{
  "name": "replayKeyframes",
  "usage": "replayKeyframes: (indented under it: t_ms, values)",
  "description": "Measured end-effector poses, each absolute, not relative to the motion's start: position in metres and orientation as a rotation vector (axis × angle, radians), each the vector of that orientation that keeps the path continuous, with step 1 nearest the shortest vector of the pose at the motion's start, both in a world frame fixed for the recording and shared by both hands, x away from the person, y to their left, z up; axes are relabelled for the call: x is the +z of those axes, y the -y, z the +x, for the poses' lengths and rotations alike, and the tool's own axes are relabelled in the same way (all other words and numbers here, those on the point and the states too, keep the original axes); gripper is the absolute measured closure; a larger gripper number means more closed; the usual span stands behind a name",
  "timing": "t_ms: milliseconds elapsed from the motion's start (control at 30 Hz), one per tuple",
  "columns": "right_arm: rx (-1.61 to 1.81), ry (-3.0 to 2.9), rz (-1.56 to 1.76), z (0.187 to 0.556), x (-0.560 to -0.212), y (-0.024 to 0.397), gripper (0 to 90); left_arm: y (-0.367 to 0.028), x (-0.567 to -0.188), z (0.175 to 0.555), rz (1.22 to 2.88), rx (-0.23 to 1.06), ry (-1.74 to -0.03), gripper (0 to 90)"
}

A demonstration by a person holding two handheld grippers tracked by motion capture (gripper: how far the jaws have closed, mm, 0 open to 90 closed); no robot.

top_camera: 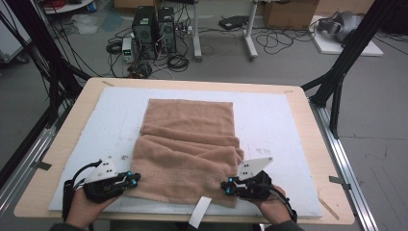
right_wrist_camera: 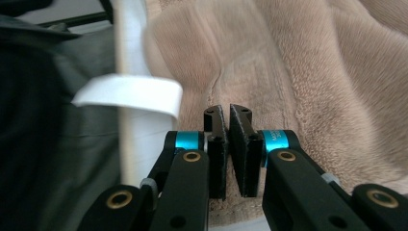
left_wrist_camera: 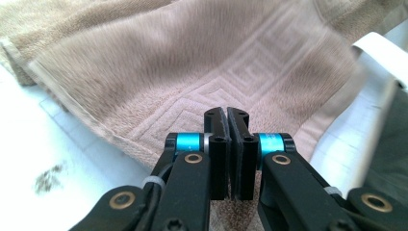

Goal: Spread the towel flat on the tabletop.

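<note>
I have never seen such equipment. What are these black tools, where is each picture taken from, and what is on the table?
No robot here: a person holds a hand tool in each hand, each ending in a two-jaw gripper. The high view looks down from above the person's side of the table. There you see the left gripper and the right gripper at the near corners of a tan towel, which lies partly folded on a white board. A white label hangs from the towel's near edge. The other two pictures come from small cameras riding on each gripper, looking along its jaws. In both, the jaws stand closed on the towel's edge, so each gripper pinches a corner of the cloth.
</note>
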State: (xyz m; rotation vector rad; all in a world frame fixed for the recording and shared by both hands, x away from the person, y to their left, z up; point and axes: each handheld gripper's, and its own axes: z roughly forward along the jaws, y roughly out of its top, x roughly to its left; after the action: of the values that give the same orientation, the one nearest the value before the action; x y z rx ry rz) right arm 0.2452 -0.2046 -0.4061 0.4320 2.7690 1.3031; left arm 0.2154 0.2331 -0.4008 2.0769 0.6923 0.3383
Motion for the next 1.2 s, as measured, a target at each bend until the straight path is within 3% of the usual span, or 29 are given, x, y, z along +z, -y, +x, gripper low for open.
replayKeyframes:
  t_ms: [100, 200, 433, 600, 667, 800, 1200]
  values:
    - [1.337, -2.754, 0.378, 0.229, -0.393, 0.208, 78.0, -0.238, -0.393, 0.202, 2.063, 0.303, -0.661, 84.2]
    - [1.308, -2.696, 0.363, 0.229, -0.381, 0.209, 69.1, -0.236, -0.394, 0.204, 2.085, 0.300, -0.660, 65.3]
    - [1.210, -2.742, 0.456, 0.271, -0.409, 0.193, 64.2, -0.216, -0.425, 0.242, 2.137, 0.341, -0.683, 61.1]
    - [1.139, -2.814, 0.467, 0.284, -0.439, 0.182, 63.8, -0.208, -0.444, 0.259, 2.200, 0.319, -0.703, 62.5]
    - [1.201, -2.798, 0.485, 0.283, -0.444, 0.184, 69.5, -0.209, -0.445, 0.258, 2.174, 0.312, -0.734, 64.1]
    - [1.225, -2.793, 0.480, 0.281, -0.445, 0.186, 83.4, -0.209, -0.447, 0.249, 2.159, 0.329, -0.718, 84.9]
    - [1.281, -2.828, 0.401, 0.245, -0.429, 0.188, 85.0, -0.222, -0.428, 0.200, 2.135, 0.255, -0.674, 85.6]
